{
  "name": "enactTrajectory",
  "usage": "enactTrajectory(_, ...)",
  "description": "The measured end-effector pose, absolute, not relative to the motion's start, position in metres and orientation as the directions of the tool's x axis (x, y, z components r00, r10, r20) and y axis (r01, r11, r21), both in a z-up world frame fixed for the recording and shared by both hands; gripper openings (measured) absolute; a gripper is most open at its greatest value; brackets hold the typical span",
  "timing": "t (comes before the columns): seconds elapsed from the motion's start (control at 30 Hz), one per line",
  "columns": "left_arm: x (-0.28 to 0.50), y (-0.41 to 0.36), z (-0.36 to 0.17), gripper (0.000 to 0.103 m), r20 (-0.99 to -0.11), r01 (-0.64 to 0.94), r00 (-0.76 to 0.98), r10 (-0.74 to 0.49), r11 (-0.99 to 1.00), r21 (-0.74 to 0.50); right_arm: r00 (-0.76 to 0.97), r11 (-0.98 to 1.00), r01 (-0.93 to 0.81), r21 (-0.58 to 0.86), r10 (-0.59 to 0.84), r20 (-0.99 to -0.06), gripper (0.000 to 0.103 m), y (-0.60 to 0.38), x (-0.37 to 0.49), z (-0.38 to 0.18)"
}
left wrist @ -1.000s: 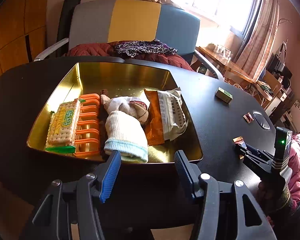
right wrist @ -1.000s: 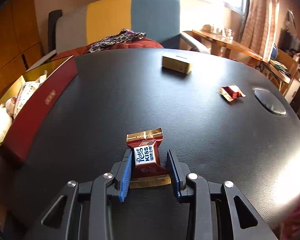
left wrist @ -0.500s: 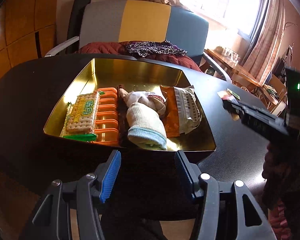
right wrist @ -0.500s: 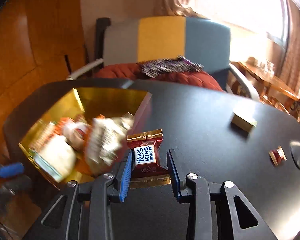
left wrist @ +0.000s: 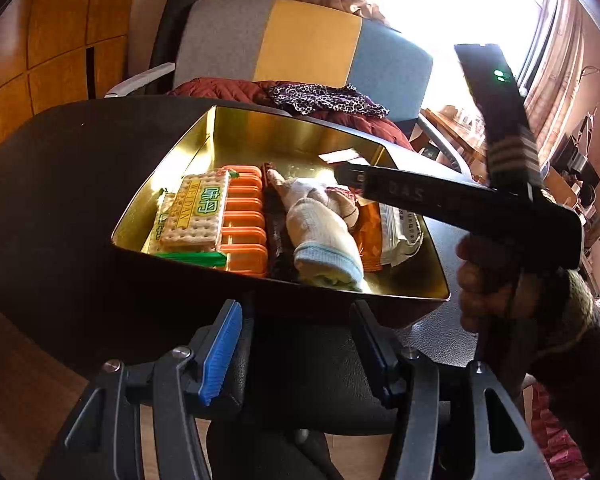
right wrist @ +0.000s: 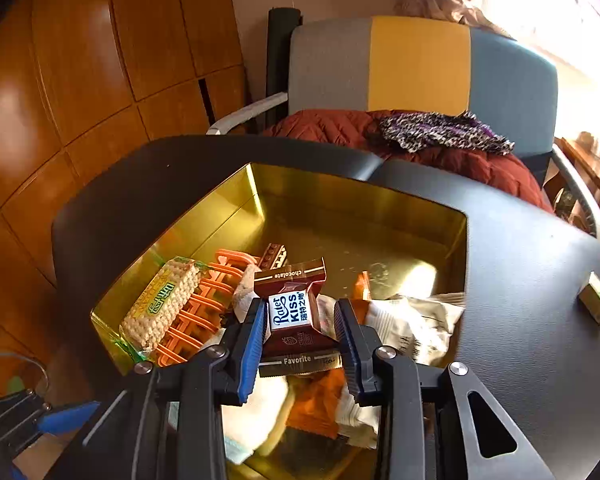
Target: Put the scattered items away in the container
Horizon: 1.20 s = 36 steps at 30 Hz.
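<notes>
A gold-lined tray (left wrist: 300, 128) (right wrist: 360, 184) sits on the black table. It holds a cracker packet (left wrist: 198, 216), an orange plastic rack (left wrist: 244, 224), a rolled white sock (left wrist: 324, 236) and snack bags (left wrist: 400, 228). My right gripper (right wrist: 299, 308) is shut on a brown wrapped chocolate (right wrist: 290, 308) and hovers over the tray's near right part, above the sock and bags. In the left wrist view, the right gripper (left wrist: 342, 170) reaches in from the right, held by a hand (left wrist: 488, 280). My left gripper (left wrist: 295, 312) stands open and empty just before the tray's near rim.
A small gold box (right wrist: 598, 304) lies on the table (right wrist: 520, 280) right of the tray. Behind the table stands a grey, yellow and blue chair (right wrist: 420, 64) with a red jacket (right wrist: 420, 140). Wooden panels cover the left wall.
The right gripper lifted the chocolate off the table and carried it left until it hangs over the tray. The left gripper drifted slightly, so the tray sits further right in its view.
</notes>
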<state>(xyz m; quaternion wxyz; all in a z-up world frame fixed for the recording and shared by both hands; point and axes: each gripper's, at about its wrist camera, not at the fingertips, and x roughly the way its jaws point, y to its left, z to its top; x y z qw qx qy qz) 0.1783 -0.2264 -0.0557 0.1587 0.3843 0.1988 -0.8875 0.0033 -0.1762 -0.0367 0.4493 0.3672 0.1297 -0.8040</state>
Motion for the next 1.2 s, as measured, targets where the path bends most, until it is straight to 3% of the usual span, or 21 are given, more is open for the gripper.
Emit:
enactTrajectory(0.33, 0.174, -0.220, -0.049, 0.057, -0.737, 0.416, -0.663, -0.131, -0.883, -0.218, -0.338, -0.588, 0.793, 0.162, -0.644, -0.686, 0.040, -0.155, 0.001, -0.032)
enactTrajectory(0.5, 0.157, -0.205, -0.036, 0.057, -0.728, 0.366, -0.675, -0.118, -0.911, -0.192, -0.402, -0.657, 0.727, 0.200, -0.643, -0.652, 0.046, -0.103, -0.014, -0.026)
enactTrajectory(0.67, 0.121, -0.176, -0.014, 0.057, -0.704, 0.260, -0.706, -0.074, -0.952, -0.161, -0.511, -0.774, 0.608, 0.177, -0.552, -0.659, 0.050, -0.029, -0.046, -0.032)
enactTrajectory(0.97, -0.006, -0.099, 0.020, 0.057, -0.699, 0.057, -0.713, 0.056, -0.989, -0.137, -0.658, -0.946, 0.299, 0.124, -0.299, -0.691, 0.050, 0.118, -0.130, -0.051)
enactTrajectory(1.2, -0.134, -0.042, 0.015, 0.057, -0.723, -0.024, -0.684, 0.095, -0.994, -0.109, -0.680, -0.970, 0.204, 0.130, -0.236, -0.694, 0.050, 0.175, -0.188, -0.056)
